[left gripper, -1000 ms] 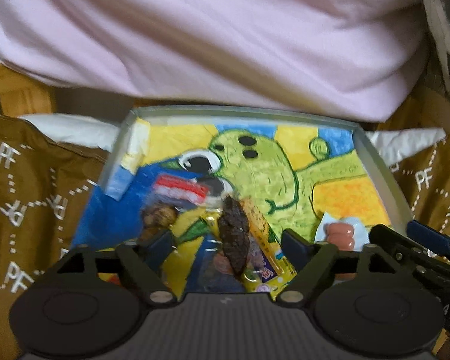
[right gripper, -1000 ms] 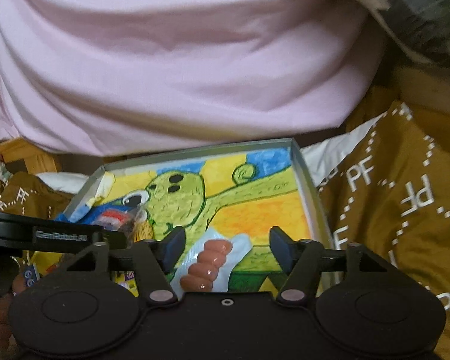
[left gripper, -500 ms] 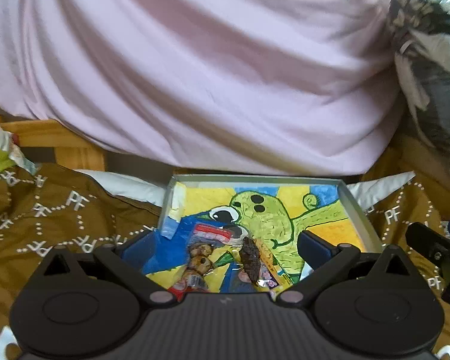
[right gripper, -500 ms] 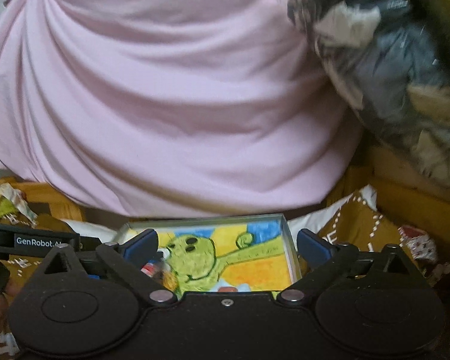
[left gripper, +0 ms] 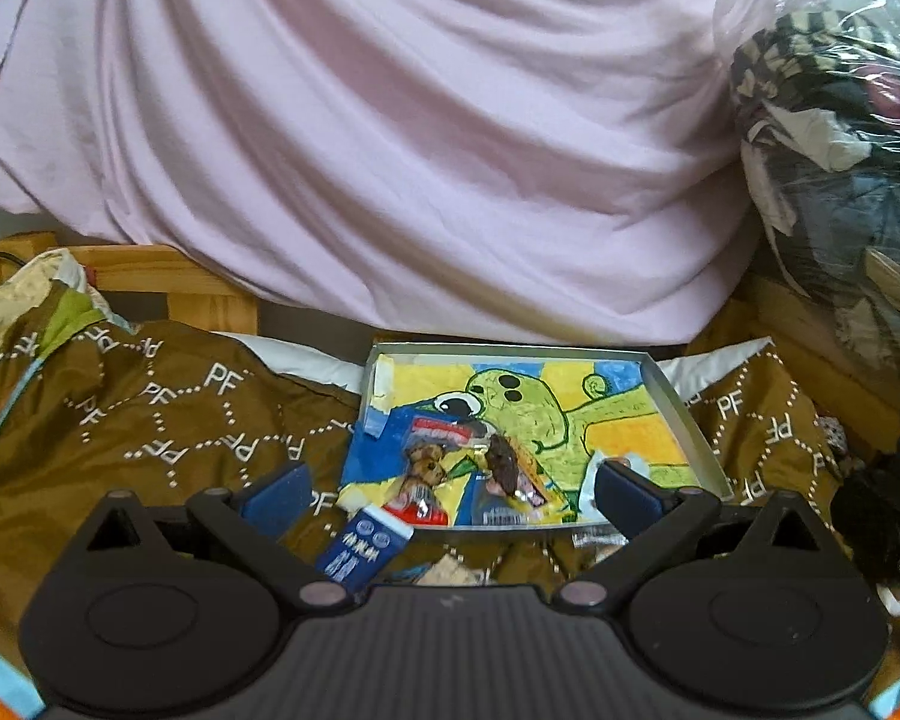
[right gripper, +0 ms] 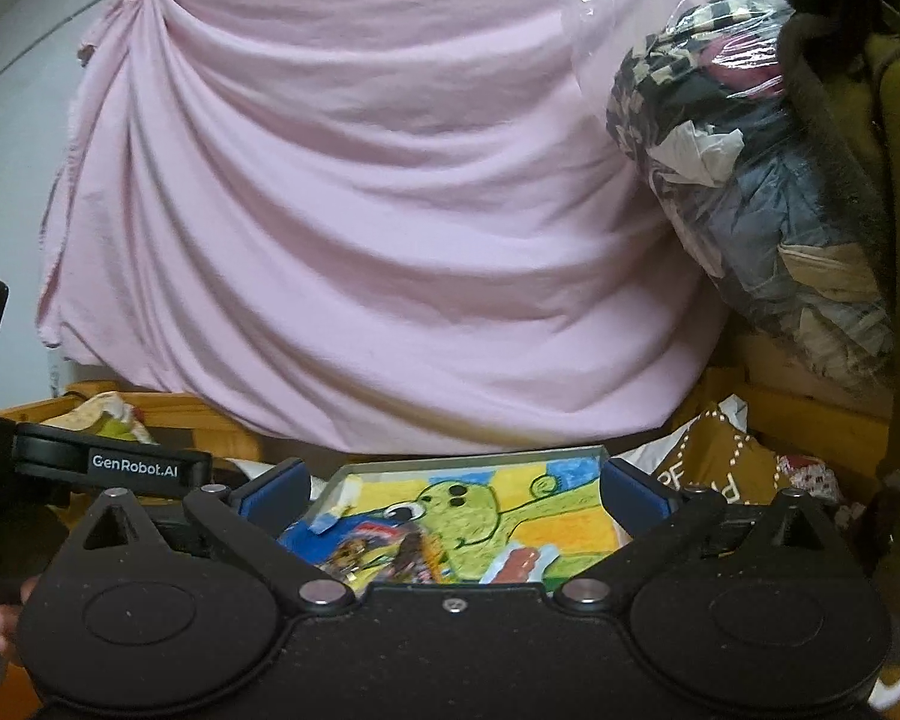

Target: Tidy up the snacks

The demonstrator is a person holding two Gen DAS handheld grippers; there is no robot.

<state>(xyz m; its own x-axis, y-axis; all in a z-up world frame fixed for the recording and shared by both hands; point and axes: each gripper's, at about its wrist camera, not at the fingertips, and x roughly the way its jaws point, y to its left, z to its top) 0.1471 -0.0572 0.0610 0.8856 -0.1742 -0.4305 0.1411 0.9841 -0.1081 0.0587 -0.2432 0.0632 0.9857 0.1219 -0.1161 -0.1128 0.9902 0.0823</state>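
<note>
Here both claws [left gripper: 450, 489] [right gripper: 453, 492] gape above the tray [left gripper: 684, 414]

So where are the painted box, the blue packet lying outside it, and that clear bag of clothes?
Painted box [left gripper: 669, 391]: left wrist view, on its grey right wall.
Blue packet [left gripper: 363, 547]: left wrist view, middle of its printed face.
Clear bag of clothes [right gripper: 744, 180]: right wrist view, middle of the bag's front.

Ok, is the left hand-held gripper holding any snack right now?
No: in the left wrist view the left hand-held gripper is open with nothing between its fingers, and the snack packets lie in the tray.
</note>
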